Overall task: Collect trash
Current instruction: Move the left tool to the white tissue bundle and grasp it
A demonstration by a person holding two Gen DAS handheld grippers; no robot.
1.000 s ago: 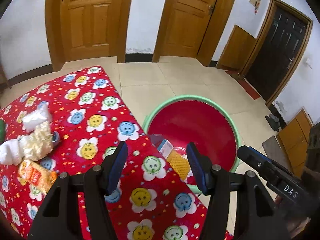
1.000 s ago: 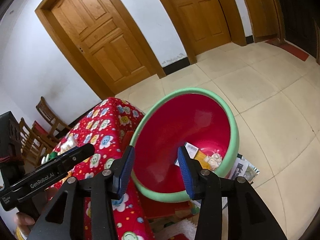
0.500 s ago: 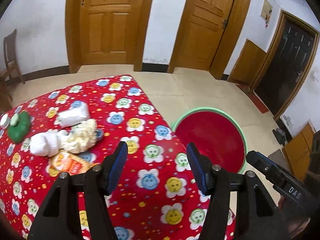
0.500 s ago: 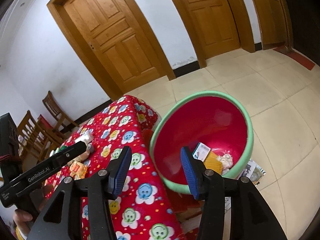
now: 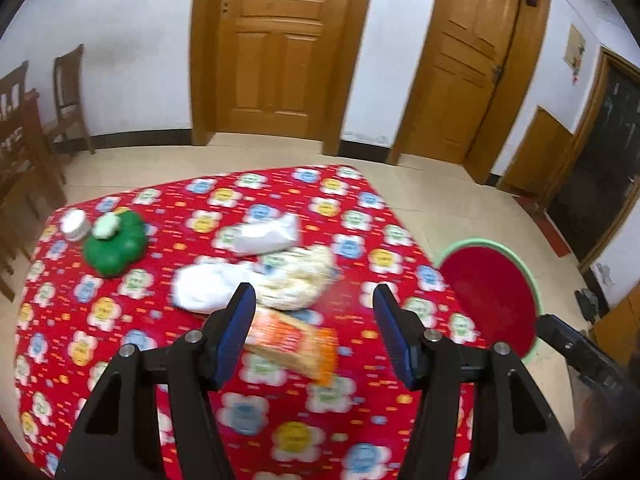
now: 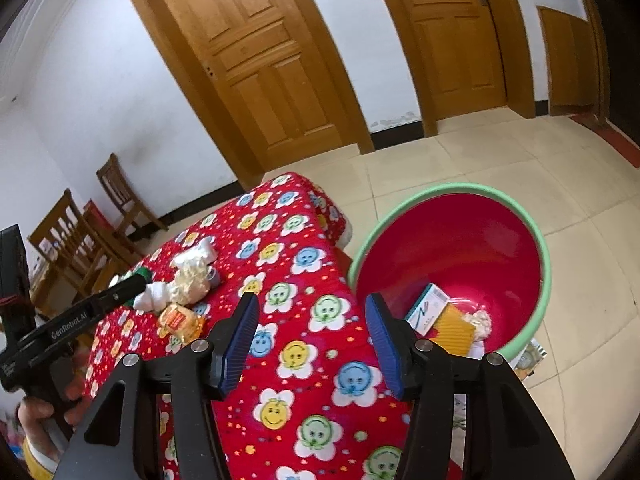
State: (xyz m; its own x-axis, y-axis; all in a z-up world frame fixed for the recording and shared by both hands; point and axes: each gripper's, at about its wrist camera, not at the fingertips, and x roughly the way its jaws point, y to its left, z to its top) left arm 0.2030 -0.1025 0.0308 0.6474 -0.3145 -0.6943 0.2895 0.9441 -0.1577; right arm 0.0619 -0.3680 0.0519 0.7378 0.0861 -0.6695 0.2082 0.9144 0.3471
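Trash lies in a heap on the red flowered tablecloth: an orange snack packet, a crumpled cream wrapper, a white wad and a white bag. My left gripper hovers open above the orange packet, nothing between its fingers. My right gripper hangs over the table's edge beside the red basin with a green rim; its jaws are opening and hold nothing. In the basin lie a small box, a yellow piece and a white wad.
A green flower-shaped thing and a small white jar stand at the table's far left. Wooden chairs stand left of the table. Two wooden doors are behind. Papers lie on the tiled floor by the basin.
My left gripper has swung left from the basin to the trash heap on the table. My right gripper has drawn back from the basin toward the table, its jaws a little wider.
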